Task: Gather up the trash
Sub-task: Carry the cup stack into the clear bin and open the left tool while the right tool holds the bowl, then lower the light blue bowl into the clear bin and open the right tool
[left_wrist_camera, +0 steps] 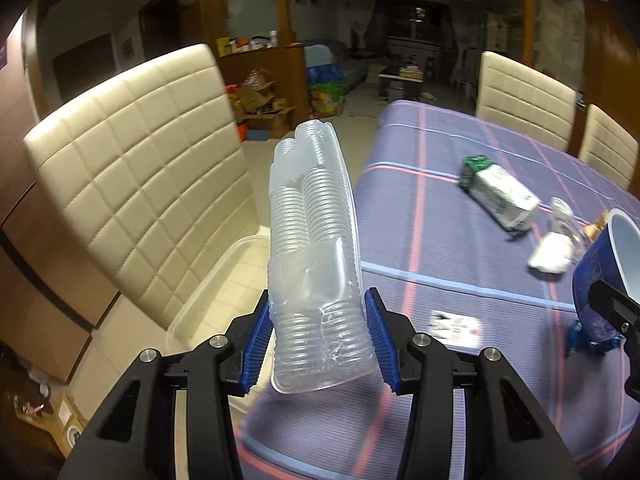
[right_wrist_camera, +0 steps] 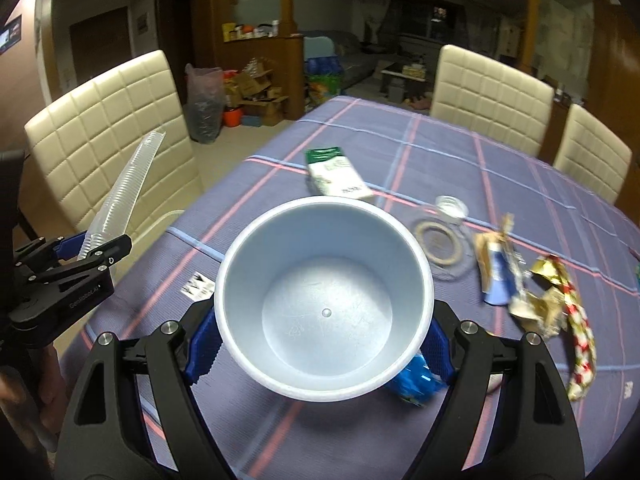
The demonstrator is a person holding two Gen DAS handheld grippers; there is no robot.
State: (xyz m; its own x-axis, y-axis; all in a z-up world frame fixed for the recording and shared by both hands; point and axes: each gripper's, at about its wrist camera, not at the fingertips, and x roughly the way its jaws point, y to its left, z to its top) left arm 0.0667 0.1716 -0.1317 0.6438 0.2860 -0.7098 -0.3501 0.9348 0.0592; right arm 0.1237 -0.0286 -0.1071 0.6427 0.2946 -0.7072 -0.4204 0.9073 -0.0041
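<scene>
Gripping a clear ribbed tray (left_wrist_camera: 316,256) between blue pads (left_wrist_camera: 378,342): left gripper (left_wrist_camera: 318,344), jaws clamped on tray's lower part, tray upright, tilted slightly, held off the table's left edge. Seen edge-on in right view as a thin ribbed strip (right_wrist_camera: 120,196) rising from left gripper (right_wrist_camera: 94,250).

Clamped likewise: right gripper (right_wrist_camera: 320,344), pads (right_wrist_camera: 202,344) pressed on both sides of a blue cup (right_wrist_camera: 324,300), mouth facing camera, inside pale and bare. Crumpled blue wrapper (right_wrist_camera: 416,380) wedged under cup against right pad. Same cup (left_wrist_camera: 600,280) at right edge of left view, tipped.

Outward, on plaid tablecloth (right_wrist_camera: 440,148): small white sticker (right_wrist_camera: 198,286) just left of cup. Green-and-white carton (right_wrist_camera: 338,178) lying flat beyond cup. Clear lid or jar (right_wrist_camera: 452,206) and tape ring (right_wrist_camera: 438,242) near each other, right of carton. Blue-and-tan wrapper (right_wrist_camera: 496,268), gold foil scrap (right_wrist_camera: 548,296), red-checked ribbon (right_wrist_camera: 580,344) clustered at right. White crumpled wad (left_wrist_camera: 550,256) near carton (left_wrist_camera: 498,192) in left view.

Around table: cream quilted chair (left_wrist_camera: 132,160) close at left, behind tray; clear bin (left_wrist_camera: 216,280) on floor below it. Two more chairs (right_wrist_camera: 488,96) at far side. Boxes (right_wrist_camera: 256,92) and plastic bag (right_wrist_camera: 204,100) on floor beyond.
</scene>
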